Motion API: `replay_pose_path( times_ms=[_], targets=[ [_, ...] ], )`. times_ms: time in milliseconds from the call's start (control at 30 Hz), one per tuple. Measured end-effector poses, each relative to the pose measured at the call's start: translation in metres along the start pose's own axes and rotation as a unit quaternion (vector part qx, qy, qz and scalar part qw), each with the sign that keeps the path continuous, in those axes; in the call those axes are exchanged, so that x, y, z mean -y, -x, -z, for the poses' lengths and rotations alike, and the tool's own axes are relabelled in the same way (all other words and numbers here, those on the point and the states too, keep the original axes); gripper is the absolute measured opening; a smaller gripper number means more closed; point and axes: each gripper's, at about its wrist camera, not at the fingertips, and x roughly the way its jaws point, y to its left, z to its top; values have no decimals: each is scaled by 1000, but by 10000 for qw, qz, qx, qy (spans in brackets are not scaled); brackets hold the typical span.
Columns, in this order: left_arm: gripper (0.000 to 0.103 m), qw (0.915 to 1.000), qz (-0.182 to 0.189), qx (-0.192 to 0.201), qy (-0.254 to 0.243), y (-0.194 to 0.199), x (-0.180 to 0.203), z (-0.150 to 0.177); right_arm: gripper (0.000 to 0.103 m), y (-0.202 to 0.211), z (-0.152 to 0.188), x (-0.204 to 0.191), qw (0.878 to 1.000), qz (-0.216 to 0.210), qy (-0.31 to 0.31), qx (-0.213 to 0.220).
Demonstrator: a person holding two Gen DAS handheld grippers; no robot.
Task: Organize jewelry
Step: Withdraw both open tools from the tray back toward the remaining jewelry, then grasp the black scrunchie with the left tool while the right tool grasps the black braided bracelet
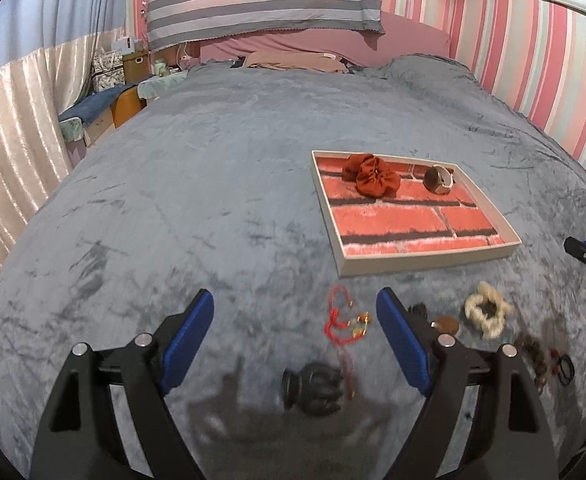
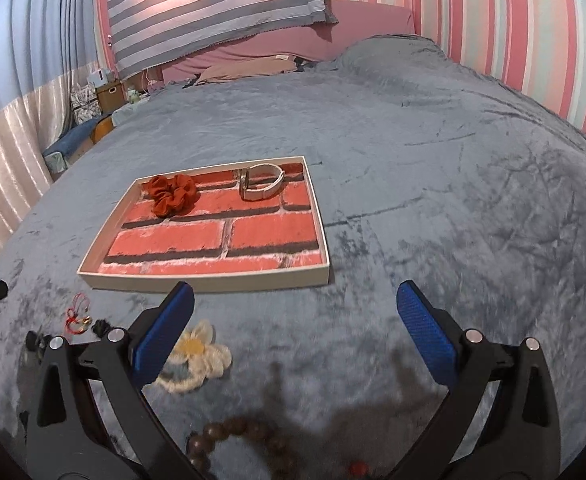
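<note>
Brick-print tray [image 2: 325,240] on the grey bedspread [image 1: 197,200]: holds rust scrunchie [image 2: 171,194] and strapped watch [image 2: 259,182], already sorted.

Loose before it, awaiting sorting: red cord bracelet [image 1: 343,320], cream scrunchie [image 1: 487,310], wooden bead bracelet [image 2: 233,438].

Left gripper [image 1: 295,338] and right gripper [image 2: 295,330]: jaws wide, empty (poised to pick).

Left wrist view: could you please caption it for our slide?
Open left claw over red cord bracelet and dark clip; tray holds scrunchie and watch.
</note>
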Motion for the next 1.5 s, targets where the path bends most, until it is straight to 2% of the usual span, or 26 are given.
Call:
replay_pose_path(
  times_ms=[167, 333, 467, 700, 1000, 1333, 1500],
  targets=[
    [82, 10000, 13, 15, 83, 14, -5, 24, 99, 18, 20, -3, 9995, 79, 317, -25],
    [82, 9998, 75, 16, 190, 28, -11, 52, 99, 44, 43, 2, 9992, 109, 340, 191],
    [82, 9999, -23, 44, 153, 36, -10, 73, 99, 55, 66, 8, 9986, 251, 389, 238],
    [82, 9999, -16, 81, 96, 49, -8, 102, 98, 65, 105, 38, 9984, 468, 242, 196],
    [82, 9999, 74, 45, 120, 56, -6, 124, 90, 66, 138, 68, 9983, 579, -34, 69],
    [82, 9995, 112, -36, 290, 58, -10, 139, 87, 67, 148, 55, 9993, 377, -50, -46],
    [82, 9996, 100, -154, 231, 57, -6, 151, 87, 72, 165, 27, 9998, 129, 58, -168]
  ],
)
